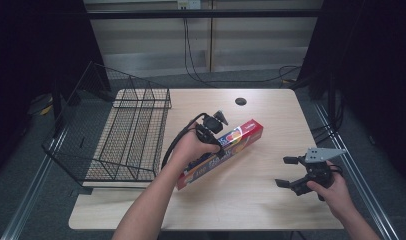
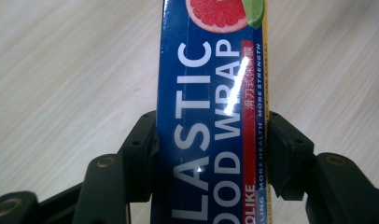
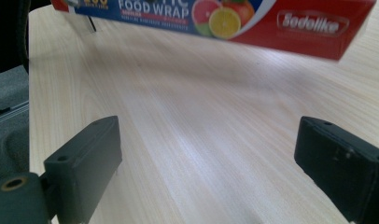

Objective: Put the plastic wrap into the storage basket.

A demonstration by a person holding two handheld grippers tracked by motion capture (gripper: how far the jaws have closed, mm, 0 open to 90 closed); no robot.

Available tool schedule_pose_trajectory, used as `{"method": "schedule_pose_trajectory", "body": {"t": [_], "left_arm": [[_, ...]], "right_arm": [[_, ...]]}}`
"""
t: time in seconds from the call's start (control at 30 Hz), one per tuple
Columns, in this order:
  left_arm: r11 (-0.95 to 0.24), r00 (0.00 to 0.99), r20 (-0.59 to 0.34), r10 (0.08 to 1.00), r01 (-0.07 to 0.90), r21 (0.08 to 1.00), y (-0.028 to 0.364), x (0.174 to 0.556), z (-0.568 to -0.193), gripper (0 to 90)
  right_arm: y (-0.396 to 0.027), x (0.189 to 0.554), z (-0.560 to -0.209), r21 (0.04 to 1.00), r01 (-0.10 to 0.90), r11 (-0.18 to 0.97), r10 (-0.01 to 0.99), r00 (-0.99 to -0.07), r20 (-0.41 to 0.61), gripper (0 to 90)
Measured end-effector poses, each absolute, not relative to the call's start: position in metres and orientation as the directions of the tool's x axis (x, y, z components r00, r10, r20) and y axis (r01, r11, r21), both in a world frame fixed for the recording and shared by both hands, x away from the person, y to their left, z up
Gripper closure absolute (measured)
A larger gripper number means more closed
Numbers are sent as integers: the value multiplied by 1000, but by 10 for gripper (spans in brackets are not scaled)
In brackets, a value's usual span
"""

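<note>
While the wooden table (image 1: pixel 271 210) spans the high view, carries a wire basket (image 1: pixel 133 135) along its left side, partly overhanging the edge, with mesh walls standing up at the far end. Holds a small dark round hole (image 1: pixel 240 101) near its far edge.

Next in size, a long plastic wrap box (image 1: pixel 241 137), red at the far end and blue along its middle, set slantwise near the table's middle, just right of the basket but apart from it. Seems lifted clear of the wood, judging by the soft shadow under it in the right gripper view, though the near end is hidden by the hand in the high view. Reads "PLASTIC FOOD WRAP" in white letters, with a cut grapefruit pictured above the lettering, in the left gripper view (image 2: pixel 211 116).

Left gripper (image 2: pixel 211 154) clamped across the box's width, one black pad pressed to each long side.

Right gripper (image 1: pixel 288 172) well apart from the box, toward the table's right near corner, held low over the wood with jaws spread wide and nothing between them; bare tabletop between the pads (image 3: pixel 89 154) in its own view
</note>
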State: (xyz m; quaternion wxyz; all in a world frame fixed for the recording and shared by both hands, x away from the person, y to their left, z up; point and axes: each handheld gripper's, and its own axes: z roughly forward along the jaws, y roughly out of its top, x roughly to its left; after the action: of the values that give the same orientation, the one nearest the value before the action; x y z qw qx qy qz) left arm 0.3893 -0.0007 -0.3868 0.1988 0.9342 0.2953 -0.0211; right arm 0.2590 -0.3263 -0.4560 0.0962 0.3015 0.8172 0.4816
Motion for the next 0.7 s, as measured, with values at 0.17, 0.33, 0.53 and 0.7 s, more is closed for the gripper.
{"method": "schedule_pose_trajectory", "body": {"t": [0.17,0.33,0.53,0.7], "left_arm": [[-706,788,-158,595,607,366,13,392,-368,443],[-689,769,-144,623,627,364,20,393,-358,443],[-659,739,-133,661,656,368,31,396,-341,443],[-648,725,-122,678,667,368,40,396,-327,443]], "right_arm": [[-326,259,-457,844,401,355,584,-800,135,68],[-325,259,-458,842,403,359,581,-802,136,63],[-323,260,-459,838,403,367,584,-802,129,31],[-323,260,-459,843,396,364,579,-805,128,19]]}}
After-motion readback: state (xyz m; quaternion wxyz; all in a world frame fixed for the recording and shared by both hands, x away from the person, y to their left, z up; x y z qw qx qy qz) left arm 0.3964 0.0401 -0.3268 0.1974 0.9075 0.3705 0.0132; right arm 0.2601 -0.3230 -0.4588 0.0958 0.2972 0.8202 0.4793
